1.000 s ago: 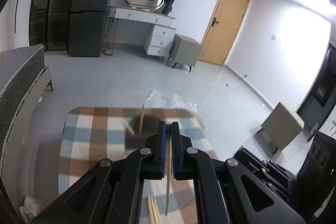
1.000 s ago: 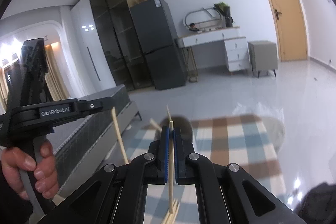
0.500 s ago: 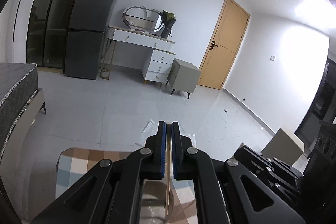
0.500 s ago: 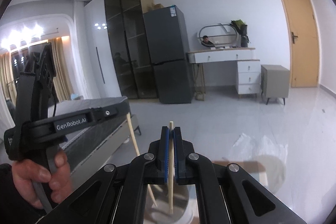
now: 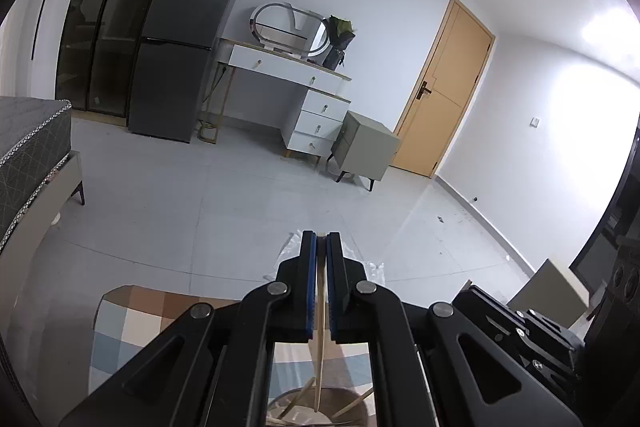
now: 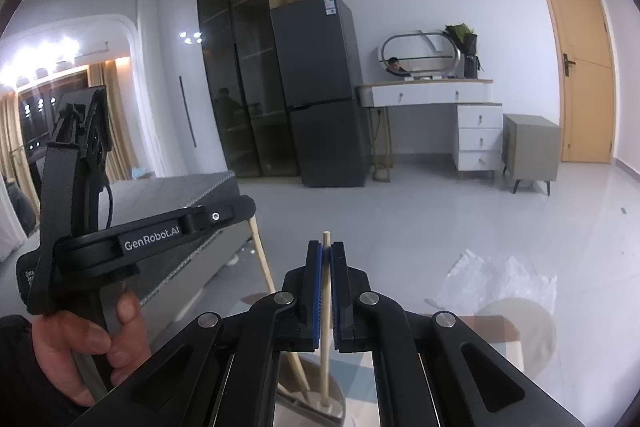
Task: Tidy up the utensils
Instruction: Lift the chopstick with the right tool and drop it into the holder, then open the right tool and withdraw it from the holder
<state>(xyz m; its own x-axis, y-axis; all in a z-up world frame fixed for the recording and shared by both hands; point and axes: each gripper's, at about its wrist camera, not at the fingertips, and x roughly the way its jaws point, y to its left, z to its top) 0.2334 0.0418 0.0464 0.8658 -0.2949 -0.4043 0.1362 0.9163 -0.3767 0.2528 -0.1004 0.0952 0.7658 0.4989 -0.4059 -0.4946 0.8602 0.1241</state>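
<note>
- Over the last second both views have swung forward and up: the checked tablecloth (image 5: 132,323) in brown, cream and blue, which filled the lower middle of the left wrist view, now shows only as a strip at the bottom edge, and the grey tiled floor fills most of the picture.
- The round grey utensil cup (image 5: 320,409), which stood ahead of the fingers 1 second ago, now sits right under them at the bottom edge of both views.
- I judge this to mean both sticks have been carried over the cup and are about to go in; neither has been let go.
- The left gripper (image 5: 321,287) has its blue-padded jaws closed tight on 1 pale wooden chopstick (image 5: 319,355), which hangs down with its lower end at or inside the cup's rim.
- The right gripper (image 6: 328,291) is likewise clamped on a second pale wooden chopstick (image 6: 325,359); its top pokes just above the pads and its lower end reaches down into the cup (image 6: 316,403).
- In the right wrist view a hand (image 6: 76,351) grips the left gripper's handle, and that chopstick (image 6: 264,267) slants down toward the same cup.
- At least 2 more sticks already lean inside the cup.
- A crumpled clear plastic bag (image 6: 504,275) lies just beyond the table's far edge; whether on the floor or the table I cannot tell.
</note>
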